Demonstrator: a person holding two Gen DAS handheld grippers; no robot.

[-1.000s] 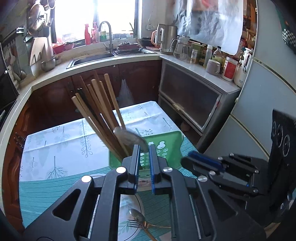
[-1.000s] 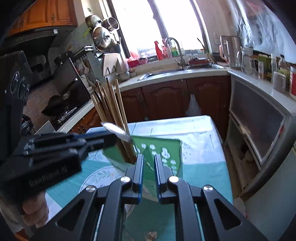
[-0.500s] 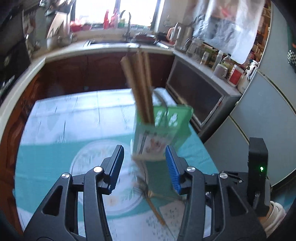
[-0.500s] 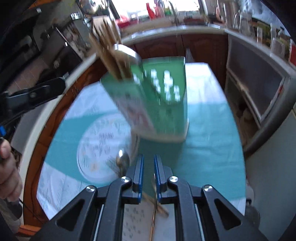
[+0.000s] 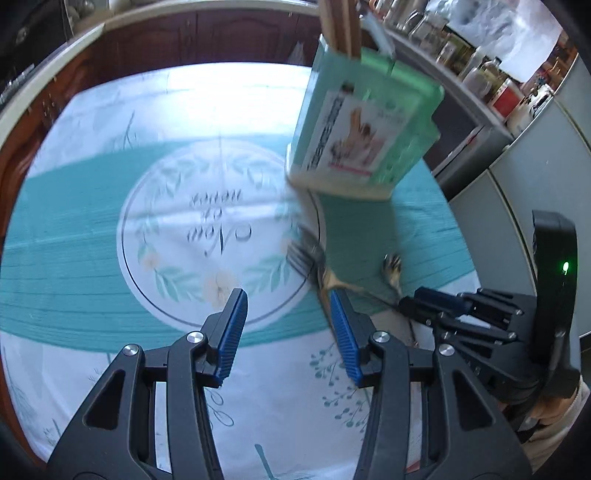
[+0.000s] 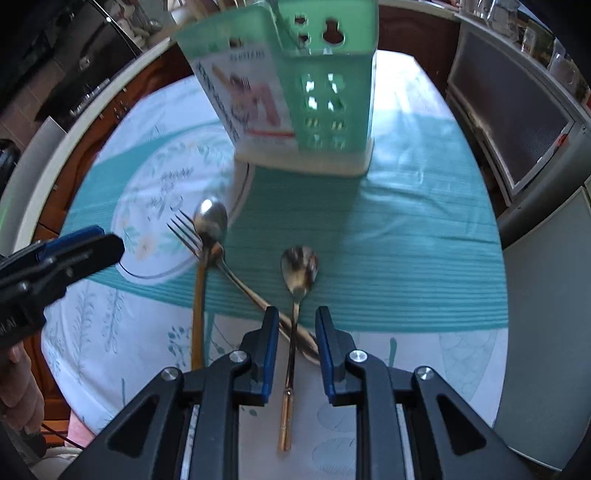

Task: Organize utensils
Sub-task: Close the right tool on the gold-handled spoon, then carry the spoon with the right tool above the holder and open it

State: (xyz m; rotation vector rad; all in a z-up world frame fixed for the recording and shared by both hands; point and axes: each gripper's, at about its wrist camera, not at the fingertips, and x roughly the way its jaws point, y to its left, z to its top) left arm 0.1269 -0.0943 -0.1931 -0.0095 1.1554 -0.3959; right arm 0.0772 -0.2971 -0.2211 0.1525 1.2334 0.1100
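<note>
A green utensil holder (image 5: 362, 122) (image 6: 295, 92) with wooden chopsticks (image 5: 340, 26) in it stands at the far side of the table. In front of it lie a fork (image 6: 184, 229) (image 5: 303, 254), a spoon (image 6: 210, 221) crossing the fork, and a second spoon (image 6: 299, 269) (image 5: 393, 269) to the right. My right gripper (image 6: 295, 321) points down over the second spoon; its jaws are opening, with the spoon's handle lying between them untouched. My left gripper (image 5: 287, 299) is open and holds nothing, hovering just short of the fork.
A teal and white tablecloth (image 5: 207, 229) with a round print covers the table. Kitchen cabinets (image 6: 517, 122) and a counter with jars (image 5: 480, 74) run along the right. A person's hand (image 6: 18, 387) shows at the lower left of the right wrist view.
Both grippers have tipped down from the holder's top toward the table. The left jaws went from shut to wide apart; the right jaws have parted over the spoon's handle.
</note>
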